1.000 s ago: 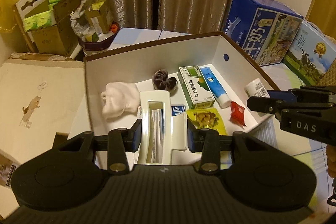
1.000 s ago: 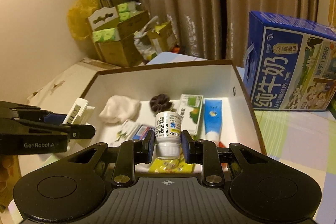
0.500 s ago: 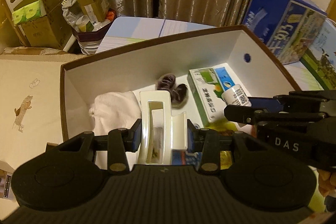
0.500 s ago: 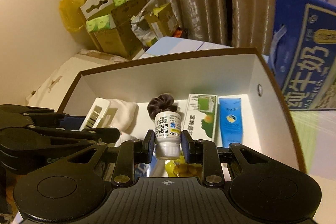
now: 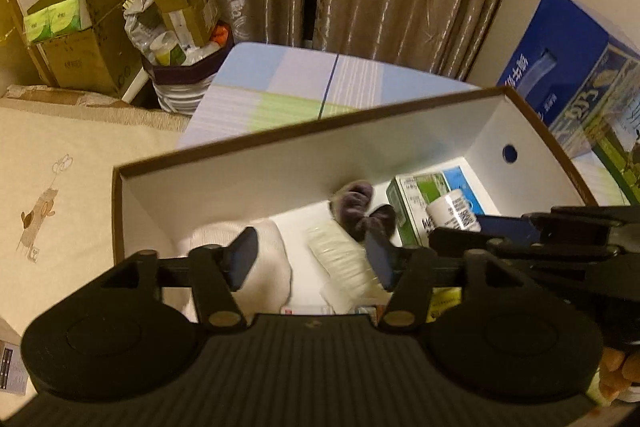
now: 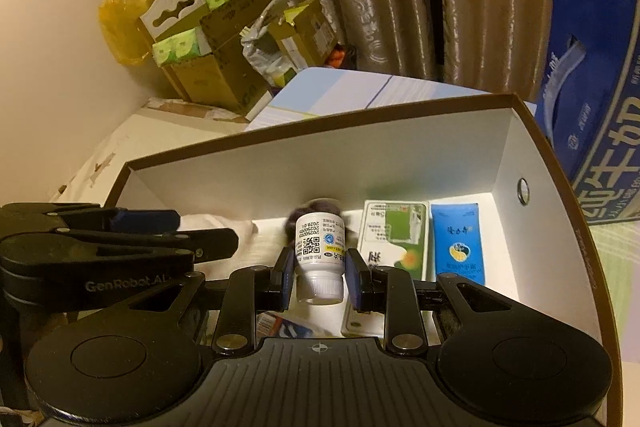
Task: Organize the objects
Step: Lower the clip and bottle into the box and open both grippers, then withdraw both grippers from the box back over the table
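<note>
The right gripper (image 6: 318, 277) is clamping a small white pill bottle (image 6: 319, 254) between its fingers, cap toward the camera, and is holding it above the floor of the brown-rimmed white box (image 6: 400, 151). The left gripper (image 5: 310, 259) is hanging over the left part of that box with its fingers spread wide and nothing between them; a blurred white plastic piece (image 5: 342, 261) is showing in the gap below them, inside the box. Also in the box, a white cloth (image 5: 266, 267) is lying at the left, a dark hair scrunchie (image 5: 358, 209) is sitting near the back wall, and a green and white carton (image 6: 394, 239) is lying beside a blue tube (image 6: 458, 243) at the right. Just outside the box's right wall, a blue milk carton case (image 6: 592, 75) is standing.
</note>
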